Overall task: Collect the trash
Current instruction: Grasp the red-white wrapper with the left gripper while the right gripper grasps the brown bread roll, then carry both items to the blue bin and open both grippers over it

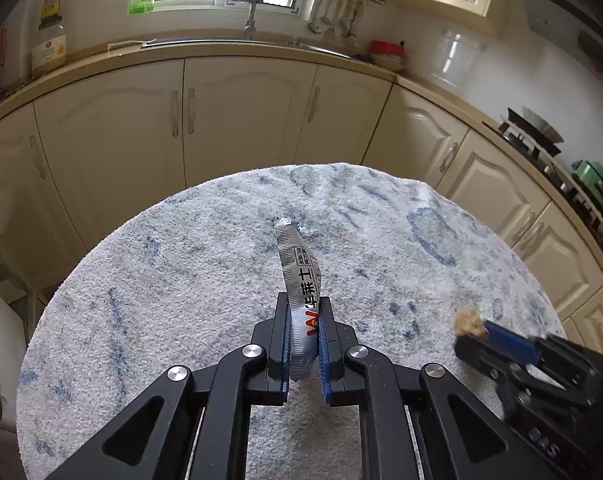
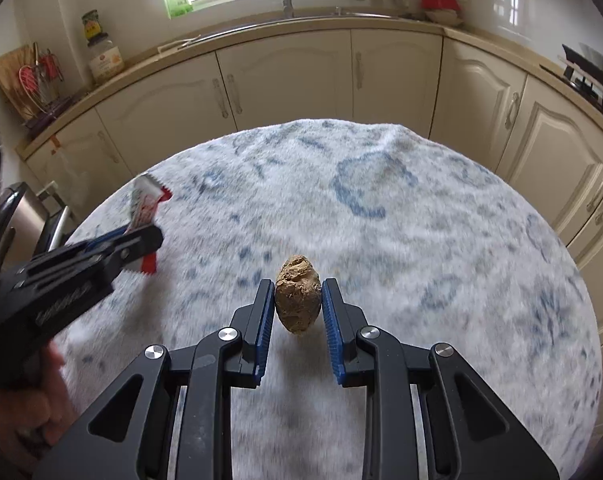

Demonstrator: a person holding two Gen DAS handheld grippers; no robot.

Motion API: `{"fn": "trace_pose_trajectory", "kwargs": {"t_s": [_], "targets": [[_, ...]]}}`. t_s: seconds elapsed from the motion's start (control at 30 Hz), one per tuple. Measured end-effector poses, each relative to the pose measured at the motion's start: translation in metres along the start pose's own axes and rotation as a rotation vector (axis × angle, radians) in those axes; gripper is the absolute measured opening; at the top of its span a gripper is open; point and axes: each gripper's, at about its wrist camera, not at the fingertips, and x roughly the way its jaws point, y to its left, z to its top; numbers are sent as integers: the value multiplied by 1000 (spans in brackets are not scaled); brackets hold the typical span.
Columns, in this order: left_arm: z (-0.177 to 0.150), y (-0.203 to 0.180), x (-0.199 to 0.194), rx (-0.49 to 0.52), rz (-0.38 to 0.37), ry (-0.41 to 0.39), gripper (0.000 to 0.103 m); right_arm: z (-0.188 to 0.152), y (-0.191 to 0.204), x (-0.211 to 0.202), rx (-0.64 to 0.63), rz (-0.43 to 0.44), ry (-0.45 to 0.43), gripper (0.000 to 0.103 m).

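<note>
So the whole thing happens over a round table with a fuzzy white-and-blue cloth, cream kitchen cabinets curving behind it and a sink under the window. Progress looks pretty good: both pieces of trash I can see are already picked up. The left gripper has its jaws squeezed nearly together on a silver snack wrapper, which sticks up above the cloth. The right gripper has its jaws pinched in on a crumpled brown paper ball, held off the cloth too. What's left, I'd guess, is dumping both somewhere. There's a metal bin-looking thing past the table's left edge, but I can't tell for sure. The cloth looks bare otherwise, so nothing's really in the way, just the two grippers sitting fairly close together.
</note>
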Motion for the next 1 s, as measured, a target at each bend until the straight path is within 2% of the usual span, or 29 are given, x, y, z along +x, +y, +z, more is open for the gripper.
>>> {"fn": "trace_pose_trajectory", "kwargs": {"t_s": [0.23, 0.7, 0.87, 1.0], "targets": [[-17, -34, -34, 37, -68, -22, 7, -39, -30, -54, 65, -25, -40, 24], [-66, -151, -129, 192, -248, -87, 7, -98, -95, -201, 198, -64, -260, 24], [-80, -209, -152, 277, -336, -98, 7, -127, -132, -255, 262, -143, -330, 24], [-91, -254, -156, 341, -411, -76, 7, -150, -163, -287, 320, -213, -361, 24]]}}
